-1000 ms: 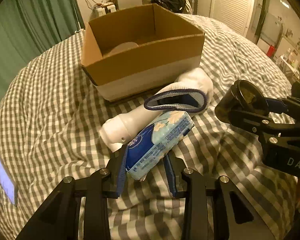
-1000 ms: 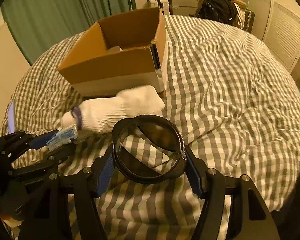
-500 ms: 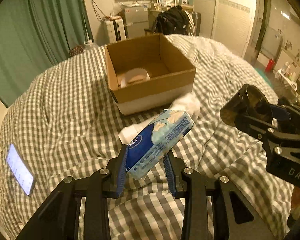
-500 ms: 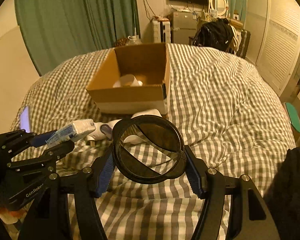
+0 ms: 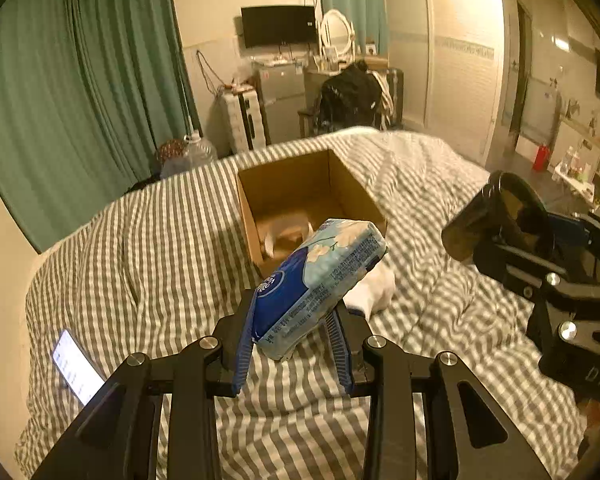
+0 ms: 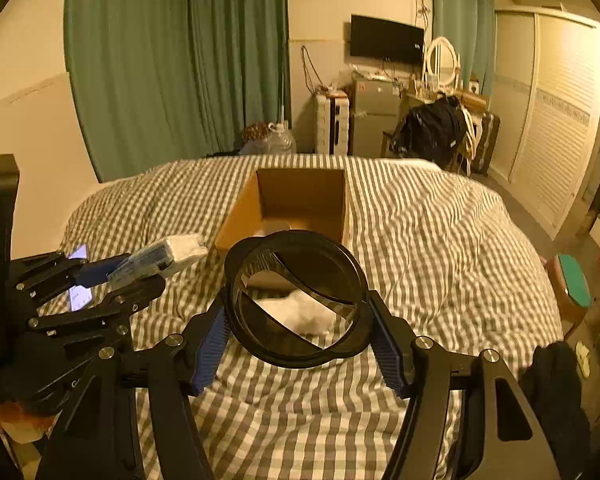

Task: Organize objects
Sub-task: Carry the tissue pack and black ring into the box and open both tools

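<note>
My left gripper (image 5: 294, 346) is shut on a blue and white tissue pack (image 5: 320, 280) and holds it high above the bed; it also shows in the right wrist view (image 6: 160, 256). My right gripper (image 6: 298, 344) is shut on a round black ring-shaped object (image 6: 296, 296), seen at the right of the left wrist view (image 5: 500, 216). An open cardboard box (image 5: 308, 200) sits on the bed ahead, with a pale object (image 5: 286, 232) inside. A white sock (image 5: 370, 294) lies in front of the box, partly hidden by the pack.
The bed has a grey checked cover (image 5: 160, 248). A lit phone (image 5: 76, 364) lies on it at the left. Green curtains (image 6: 172, 64), a small fridge (image 6: 370, 116), a black bag (image 6: 432, 128) and a wardrobe (image 6: 548, 112) stand beyond the bed.
Both grippers have risen and pulled back from the bed with their objects. The box and sock now look smaller and lower. More of the room is in view.
</note>
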Motion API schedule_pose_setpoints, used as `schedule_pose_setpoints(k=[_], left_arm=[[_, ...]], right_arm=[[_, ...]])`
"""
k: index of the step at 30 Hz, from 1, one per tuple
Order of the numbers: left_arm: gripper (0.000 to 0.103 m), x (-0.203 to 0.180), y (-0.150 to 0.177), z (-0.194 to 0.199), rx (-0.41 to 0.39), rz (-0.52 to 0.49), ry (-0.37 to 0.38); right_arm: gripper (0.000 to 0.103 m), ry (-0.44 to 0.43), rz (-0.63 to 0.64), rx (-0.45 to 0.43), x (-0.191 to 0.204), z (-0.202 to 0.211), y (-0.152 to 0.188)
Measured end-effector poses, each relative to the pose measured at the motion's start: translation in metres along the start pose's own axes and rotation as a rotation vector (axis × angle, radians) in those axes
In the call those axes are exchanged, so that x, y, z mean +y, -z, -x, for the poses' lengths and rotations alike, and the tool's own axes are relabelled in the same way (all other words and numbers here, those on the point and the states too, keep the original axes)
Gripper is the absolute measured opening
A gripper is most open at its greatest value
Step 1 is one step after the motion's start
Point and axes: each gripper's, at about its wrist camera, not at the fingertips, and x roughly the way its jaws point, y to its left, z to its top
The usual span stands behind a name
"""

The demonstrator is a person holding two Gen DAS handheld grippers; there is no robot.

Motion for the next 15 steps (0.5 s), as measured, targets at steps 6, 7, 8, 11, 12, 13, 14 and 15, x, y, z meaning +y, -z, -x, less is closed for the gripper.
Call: schedule_pose_setpoints(k=[6, 7, 8, 11, 12, 13, 14, 15], left_arm=[[0.034, 0.014, -0.032, -0.004, -0.032, 0.024, 0.008], [0.034, 0.018, -0.038, -0.008, -0.032, 0.030, 0.007], [0.034, 0.021, -0.041, -0.010, -0.032, 0.032, 0.006], [0.034, 0.030, -0.057, -0.025, -0.026, 0.042, -0.002], [0.034, 0.034, -0.062, -0.031, -0.024, 0.047, -0.002], [0.034, 0.036, -0.066, -0.036, -0.022, 0.052, -0.003], [0.034, 0.039, -0.072, -0.043, -0.019, 0.058, -0.001], [0.034, 0.042, -0.077, -0.050, -0.018, 0.062, 0.001]], right_arm=[[0.064, -0.003, 0.028, -0.028, 0.003, 0.005, -0.025], [0.064, -0.002, 0.033, -0.031, 0.004, 0.005, -0.028], [0.064, -0.002, 0.038, -0.035, 0.004, 0.003, -0.034], [0.064, -0.017, 0.030, -0.040, 0.003, -0.009, -0.054], [0.064, -0.024, 0.023, -0.038, 0.002, -0.015, -0.061], [0.064, -0.030, 0.019, -0.036, 0.000, -0.019, -0.066], [0.064, -0.037, 0.015, -0.034, 0.000, -0.026, -0.074], [0.064, -0.041, 0.014, -0.032, 0.000, -0.033, -0.082]])
